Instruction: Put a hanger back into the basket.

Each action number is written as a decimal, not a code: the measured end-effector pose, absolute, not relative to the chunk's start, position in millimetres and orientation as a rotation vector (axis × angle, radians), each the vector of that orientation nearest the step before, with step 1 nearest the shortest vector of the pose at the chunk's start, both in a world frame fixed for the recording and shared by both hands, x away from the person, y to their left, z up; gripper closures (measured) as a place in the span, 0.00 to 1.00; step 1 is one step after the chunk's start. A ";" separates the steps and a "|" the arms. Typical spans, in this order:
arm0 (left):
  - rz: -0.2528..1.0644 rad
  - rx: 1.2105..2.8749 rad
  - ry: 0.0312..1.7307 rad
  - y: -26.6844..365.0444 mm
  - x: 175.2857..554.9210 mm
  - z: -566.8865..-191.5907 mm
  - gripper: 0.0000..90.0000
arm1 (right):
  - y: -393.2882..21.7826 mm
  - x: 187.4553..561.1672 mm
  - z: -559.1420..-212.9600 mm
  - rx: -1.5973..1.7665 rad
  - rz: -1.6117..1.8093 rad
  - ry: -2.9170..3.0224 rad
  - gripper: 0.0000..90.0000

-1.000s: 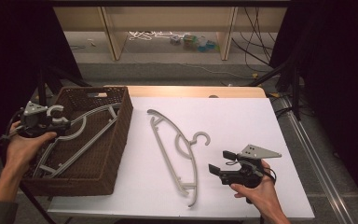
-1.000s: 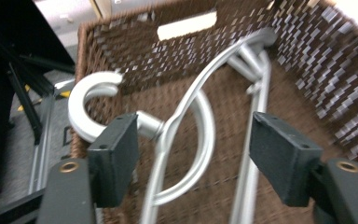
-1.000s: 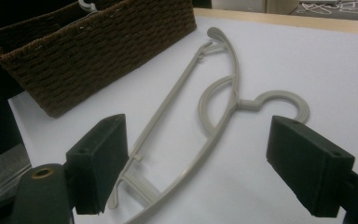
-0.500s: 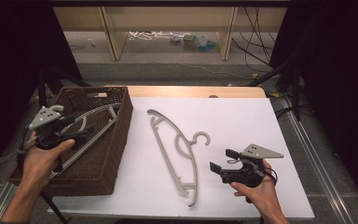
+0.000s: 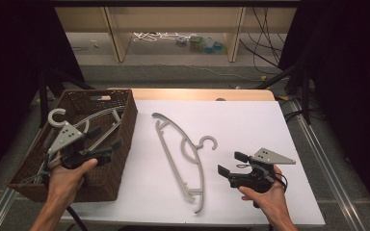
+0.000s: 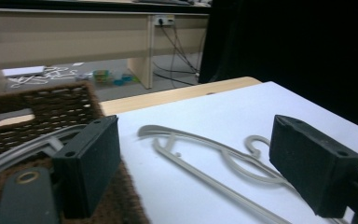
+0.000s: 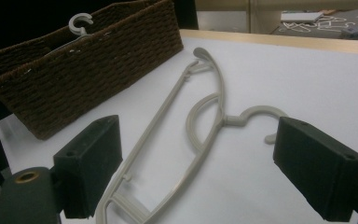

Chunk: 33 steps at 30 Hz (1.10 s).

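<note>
Grey hanger (image 5: 180, 156) lay flat on white desk (image 5: 250, 120), middle, right of brown basket (image 5: 120, 139). Looked light, thin, stiff plastic, a bit slippery; best taken by long straight bar or by neck under hook. Second hanger (image 5: 84, 122) sat in basket. Right gripper (image 5: 230, 163) wide apart, empty, just right of hanger. Left gripper (image 5: 103, 144) apart, empty, over basket; had swung from basket's left edge toward hanger.

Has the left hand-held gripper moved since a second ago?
Yes. The left hand-held gripper has come from beyond the basket's outer left rim inward and toward the person, now over the basket interior, jaws open toward the hanger on the table.
</note>
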<state>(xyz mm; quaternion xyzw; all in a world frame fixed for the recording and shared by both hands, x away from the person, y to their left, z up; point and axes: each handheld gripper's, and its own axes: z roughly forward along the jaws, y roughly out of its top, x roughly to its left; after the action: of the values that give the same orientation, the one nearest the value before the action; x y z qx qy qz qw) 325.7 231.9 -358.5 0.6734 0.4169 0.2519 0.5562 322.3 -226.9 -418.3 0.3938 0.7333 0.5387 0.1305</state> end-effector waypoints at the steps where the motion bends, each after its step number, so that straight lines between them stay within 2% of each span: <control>1: 0.592 1.591 0.973 228.4 324.0 -360.6 0.18 | -226.7 322.4 -418.7 1.134 1.569 2.129 0.18; 14: 0.499 1.680 0.840 189.2 311.2 -386.6 0.19 | -225.5 321.8 -419.7 1.128 1.585 2.122 0.18; 26: 0.521 1.708 0.790 180.4 304.1 -411.0 0.18 | -221.0 323.3 -423.7 1.111 1.543 2.141 0.19; 29: 0.579 1.720 0.770 180.3 300.9 -415.0 0.18 | -217.7 324.1 -425.5 1.088 1.501 2.158 0.19; 33: 0.573 1.723 0.777 181.3 297.2 -421.1 0.18 | -209.6 327.8 -428.8 1.040 1.404 2.208 0.18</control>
<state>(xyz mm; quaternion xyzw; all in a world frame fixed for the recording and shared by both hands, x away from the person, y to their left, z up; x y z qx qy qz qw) 297.2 181.3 -421.1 0.7281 0.3285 0.2420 0.5508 327.8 -209.6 -428.8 0.3646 0.7737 0.4919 0.1625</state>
